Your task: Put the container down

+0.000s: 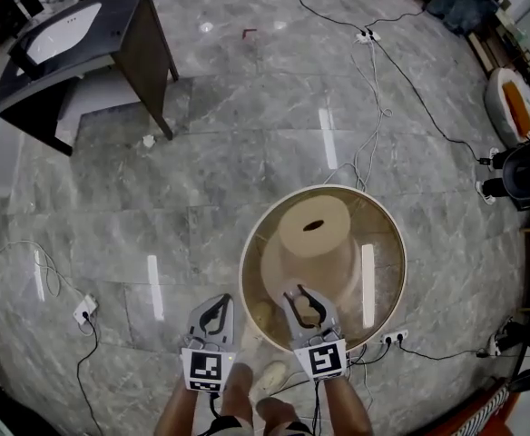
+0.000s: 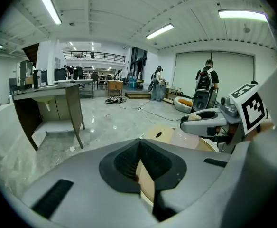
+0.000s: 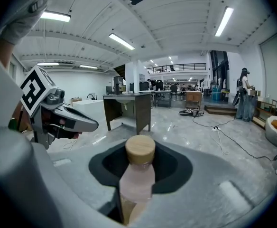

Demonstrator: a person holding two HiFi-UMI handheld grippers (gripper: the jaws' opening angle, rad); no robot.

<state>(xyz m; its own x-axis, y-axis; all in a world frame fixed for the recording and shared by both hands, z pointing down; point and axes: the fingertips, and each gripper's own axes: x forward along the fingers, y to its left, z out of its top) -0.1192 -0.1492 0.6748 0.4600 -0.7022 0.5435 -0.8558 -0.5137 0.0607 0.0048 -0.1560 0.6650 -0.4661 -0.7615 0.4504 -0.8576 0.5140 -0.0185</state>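
Our right gripper (image 1: 299,296) and, it seems, our left gripper (image 1: 218,303) are clenched over the grey floor (image 1: 247,153) on the round beige container (image 1: 338,262), at its near side; its far rim lies near a white cable (image 1: 371,107)

Cannot see most of the container (image 2: 146,184) behind the body of the left gripper (image 2: 141,148), only a sliver between its jaws. Same under the right gripper (image 3: 138,163), down at the lower wall. Cuts both forearms (image 1: 176,409) off at the head view's edge, just behind the grippers.
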